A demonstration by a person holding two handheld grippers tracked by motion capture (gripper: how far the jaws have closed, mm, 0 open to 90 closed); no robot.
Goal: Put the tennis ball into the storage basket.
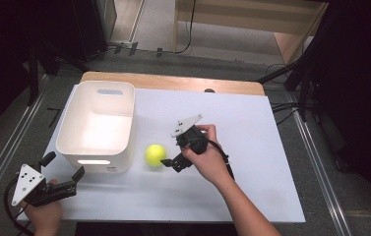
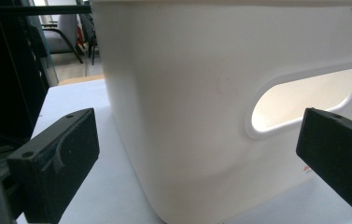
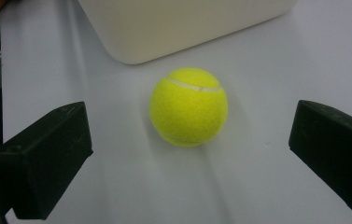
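Right gripper view: tennis ball (image 3: 188, 107) sits mid-frame on the white table (image 3: 267, 186), between the two black jaws but ahead of them, touching neither. Jaws spread wide, nothing held. White bin (image 3: 173, 23) fills the upper part of the frame, just beyond the ball.

High view: right gripper (image 1: 169, 163) at centre frame, aimed at the ball, which lies just beside the bin's right wall. Left gripper (image 1: 64, 171) at lower left, jaws wide and empty, facing the bin's near wall.

Judgement: approach-to-grasp step, likely for dropping the ball into the bin. Next move calls for advancing until the jaws straddle the ball, then closing.
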